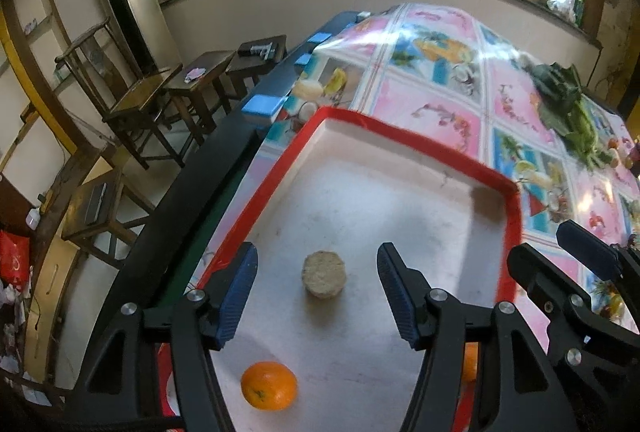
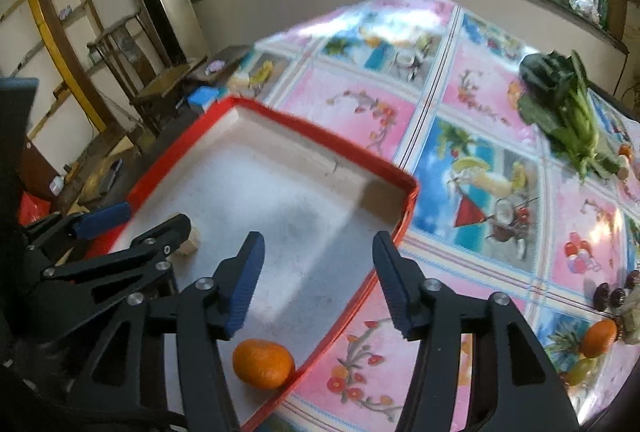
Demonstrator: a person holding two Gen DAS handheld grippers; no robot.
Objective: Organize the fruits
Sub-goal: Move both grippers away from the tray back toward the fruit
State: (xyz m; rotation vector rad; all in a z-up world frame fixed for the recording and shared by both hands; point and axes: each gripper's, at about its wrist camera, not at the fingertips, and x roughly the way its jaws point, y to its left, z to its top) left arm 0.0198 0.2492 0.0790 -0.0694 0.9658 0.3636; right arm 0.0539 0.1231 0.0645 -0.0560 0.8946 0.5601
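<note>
Left claw: jaws stand apart, nothing between the pads. It hangs over the left half of the red-rimmed tray. A pale round cake-like piece lies on the tray floor in line with the gap, not gripped. An orange lies on the tray floor below the left finger, near the tray's near-left edge. A second orange shows only as a sliver behind the right finger.

Right claw: jaws stand apart, empty. It hangs over the tray's right rim. The orange lies inside the tray, just beside the right rim and free of both pads.

On the bench, well to the right, lie another orange, a green grape-like fruit, dark round fruits and a bunch of leafy greens.

Judged state: two oranges are placed in the tray; loose fruit remains on the bench.

Hazards:
- The two claws stand close together; a sideways swing of either could strike the other.
- The right claw hangs near the tray rim; a low pass toward the remaining fruit could catch the rim and shift the tray.
- Round fruit may roll on the smooth tray floor if the tray is knocked.
- The glossy bench cover may let fruit slip from a shallow grip.
</note>
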